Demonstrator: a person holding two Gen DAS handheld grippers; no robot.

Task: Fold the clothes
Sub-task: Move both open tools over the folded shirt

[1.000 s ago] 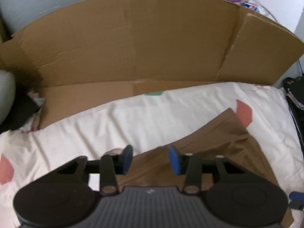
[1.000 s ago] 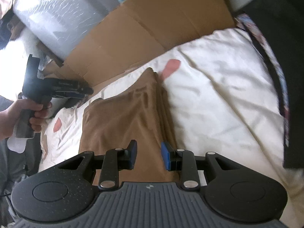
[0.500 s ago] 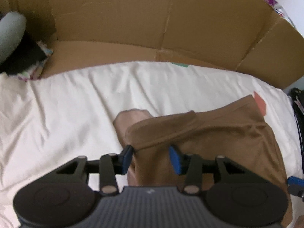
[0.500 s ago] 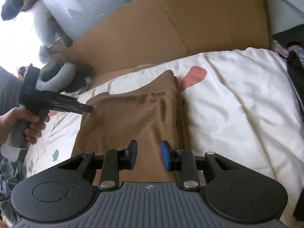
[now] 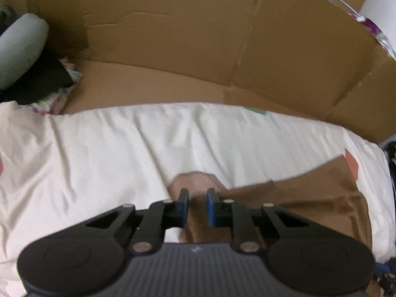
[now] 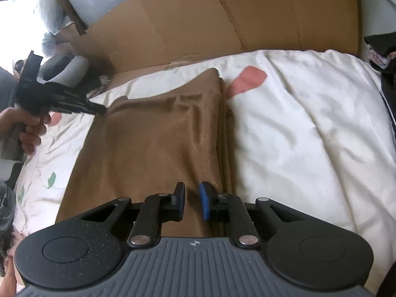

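Observation:
A brown garment (image 5: pixel 309 205) (image 6: pixel 153 148) lies folded flat on a cream bedsheet (image 5: pixel 123 148) (image 6: pixel 309 123). My left gripper (image 5: pixel 198 205) is down at its far left corner, jaws closing, and brown cloth fills the narrow gap between the blue pads. From the right wrist view, a hand (image 6: pixel 29 128) holds that left gripper (image 6: pixel 99 109) with its tips at the corner. My right gripper (image 6: pixel 192 201) sits over the garment's near edge by its right fold, jaws closing with cloth between the pads. The garment's near edge is hidden under it.
A wall of flattened cardboard (image 5: pixel 173 37) (image 6: pixel 222 12) stands along the bed's far side. A grey padded object (image 5: pixel 19 47) (image 6: pixel 64 69) and dark clutter sit at the far left. Dark fabric (image 6: pixel 386 49) lies off the bed's right edge.
Both grippers' jaws have narrowed. The left gripper came down and forward onto the garment's corner, where the cloth now sits between its pads. The right gripper edged forward over the near edge.

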